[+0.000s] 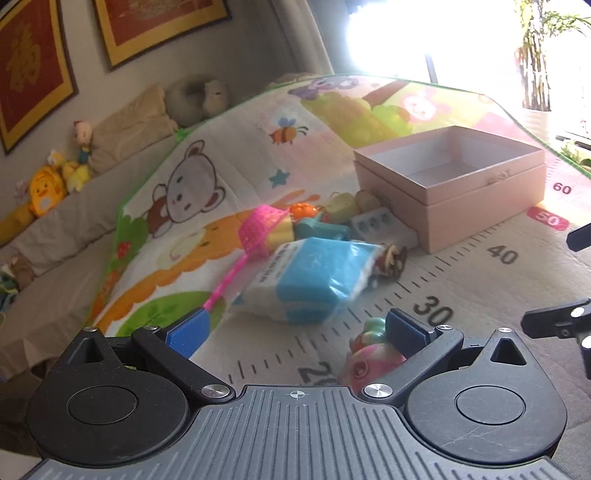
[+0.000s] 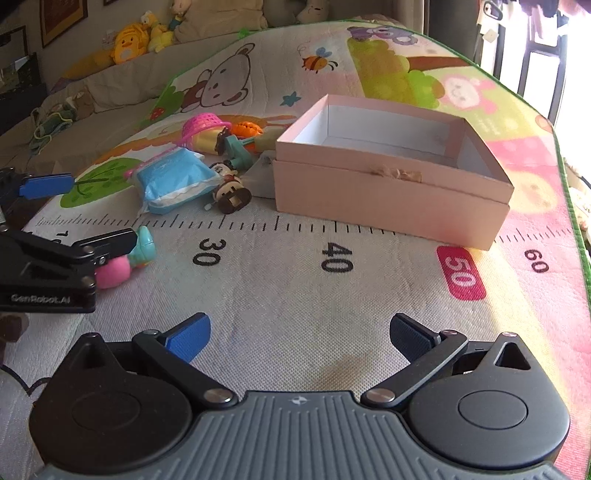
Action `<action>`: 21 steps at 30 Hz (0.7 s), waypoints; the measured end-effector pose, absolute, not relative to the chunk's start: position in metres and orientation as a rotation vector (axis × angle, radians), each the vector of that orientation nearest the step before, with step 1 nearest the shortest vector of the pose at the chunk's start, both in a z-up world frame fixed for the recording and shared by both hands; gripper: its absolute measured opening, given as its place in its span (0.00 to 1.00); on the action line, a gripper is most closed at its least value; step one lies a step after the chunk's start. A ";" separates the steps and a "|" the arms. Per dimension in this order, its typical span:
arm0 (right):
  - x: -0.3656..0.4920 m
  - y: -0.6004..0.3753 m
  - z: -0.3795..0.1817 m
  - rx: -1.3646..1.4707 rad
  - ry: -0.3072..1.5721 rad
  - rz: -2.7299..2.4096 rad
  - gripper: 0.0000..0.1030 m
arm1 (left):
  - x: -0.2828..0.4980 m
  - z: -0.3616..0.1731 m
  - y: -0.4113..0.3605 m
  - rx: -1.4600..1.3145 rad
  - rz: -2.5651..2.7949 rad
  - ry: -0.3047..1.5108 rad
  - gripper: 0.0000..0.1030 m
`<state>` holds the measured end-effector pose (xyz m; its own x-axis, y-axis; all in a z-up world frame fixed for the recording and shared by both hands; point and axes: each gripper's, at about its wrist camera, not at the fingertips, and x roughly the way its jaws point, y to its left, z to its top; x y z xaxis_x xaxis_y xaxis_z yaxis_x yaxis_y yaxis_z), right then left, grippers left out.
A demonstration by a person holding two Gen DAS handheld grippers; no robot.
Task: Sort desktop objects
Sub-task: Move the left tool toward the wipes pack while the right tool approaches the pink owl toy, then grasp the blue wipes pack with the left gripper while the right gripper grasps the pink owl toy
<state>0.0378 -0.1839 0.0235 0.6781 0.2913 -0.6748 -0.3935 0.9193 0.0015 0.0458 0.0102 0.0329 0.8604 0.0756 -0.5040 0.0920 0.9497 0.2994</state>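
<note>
A pink open box (image 2: 388,192) stands on the play mat; it also shows in the left wrist view (image 1: 454,184). Left of it lies a heap of toys: a blue tissue pack (image 1: 306,284) (image 2: 173,181), a pink basket scoop (image 1: 262,225) (image 2: 203,123), a wind-up figure (image 2: 231,190) and an orange toy (image 2: 245,129). My left gripper (image 1: 295,332) is open just in front of the tissue pack, with a pink-green toy (image 1: 369,354) (image 2: 125,262) beside its right finger. My right gripper (image 2: 299,336) is open and empty over bare mat near the 40 mark.
The mat (image 2: 295,295) has a printed ruler and a green edge. Plush toys (image 2: 129,40) and cushions sit on the sofa behind. A bright window (image 1: 424,33) and a plant (image 1: 535,55) are at the far right.
</note>
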 end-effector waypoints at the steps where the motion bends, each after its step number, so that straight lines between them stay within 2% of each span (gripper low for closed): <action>1: 0.038 -0.181 0.029 -0.162 0.712 0.401 1.00 | 0.052 0.035 0.016 0.303 0.002 0.535 1.00; 6: 0.041 -0.169 0.051 -0.207 0.665 0.435 1.00 | 0.061 0.048 0.052 0.136 0.071 0.519 1.00; 11: 0.033 -0.150 0.049 -0.235 0.666 0.530 1.00 | 0.053 0.052 0.096 -0.064 0.115 0.555 1.00; 19: 0.049 -0.096 0.035 -0.199 0.716 0.697 1.00 | 0.046 0.051 0.115 -0.127 0.161 0.578 1.00; 20: 0.053 -0.093 0.032 -0.178 0.731 0.705 0.98 | 0.045 0.051 0.112 -0.123 0.149 0.581 1.00; 21: 0.056 -0.091 0.029 -0.159 0.745 0.714 0.92 | 0.045 0.051 0.109 -0.118 0.136 0.584 1.00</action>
<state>0.0560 -0.0907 0.0292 0.5144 0.5368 -0.6688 -0.6451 0.7560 0.1107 0.0453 0.1093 0.0513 0.8259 0.0944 -0.5558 -0.1612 0.9843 -0.0725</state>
